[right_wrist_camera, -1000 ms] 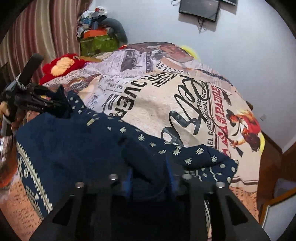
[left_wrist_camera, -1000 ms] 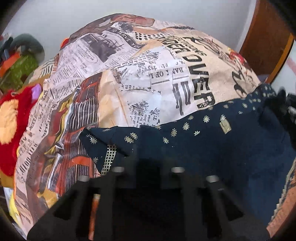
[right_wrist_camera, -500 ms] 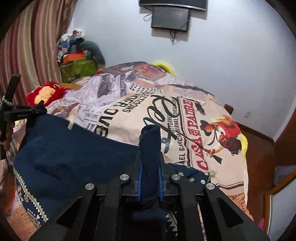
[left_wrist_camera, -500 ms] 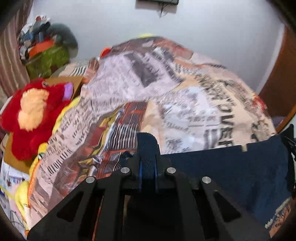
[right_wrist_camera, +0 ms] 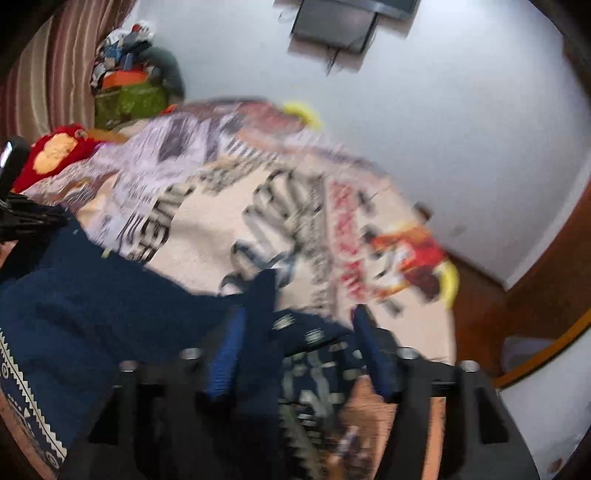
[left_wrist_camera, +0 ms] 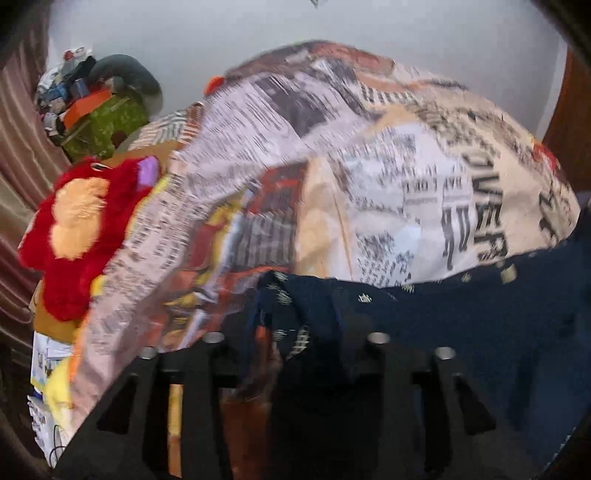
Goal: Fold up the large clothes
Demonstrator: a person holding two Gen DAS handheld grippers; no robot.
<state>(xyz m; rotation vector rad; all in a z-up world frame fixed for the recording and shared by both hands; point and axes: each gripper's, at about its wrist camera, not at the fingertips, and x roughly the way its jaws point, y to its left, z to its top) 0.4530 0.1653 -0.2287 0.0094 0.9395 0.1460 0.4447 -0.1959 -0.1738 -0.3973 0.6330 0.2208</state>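
A large navy garment [left_wrist_camera: 480, 332] with small gold motifs lies on the newspaper-print bedspread [left_wrist_camera: 351, 177]. In the left wrist view my left gripper [left_wrist_camera: 295, 343] has its jaws apart, and a corner of the garment lies loose between them. In the right wrist view the garment [right_wrist_camera: 92, 314] spreads to the left. My right gripper [right_wrist_camera: 299, 332] is open, its blue pads [right_wrist_camera: 225, 354] set wide, with a fold of the garment between them. My left gripper shows at the left edge [right_wrist_camera: 26, 218].
A red and orange plush toy [left_wrist_camera: 77, 229] lies at the bed's left edge. A pile of bags and clothes [left_wrist_camera: 99, 110] stands in the far left corner. A screen [right_wrist_camera: 336, 26] hangs on the wall. A wooden door frame [right_wrist_camera: 554, 277] is at the right.
Half a second ago both grippers were shut on the garment and held it up. Now both have opened, and the cloth has dropped onto the bed. Both views are blurred by motion.
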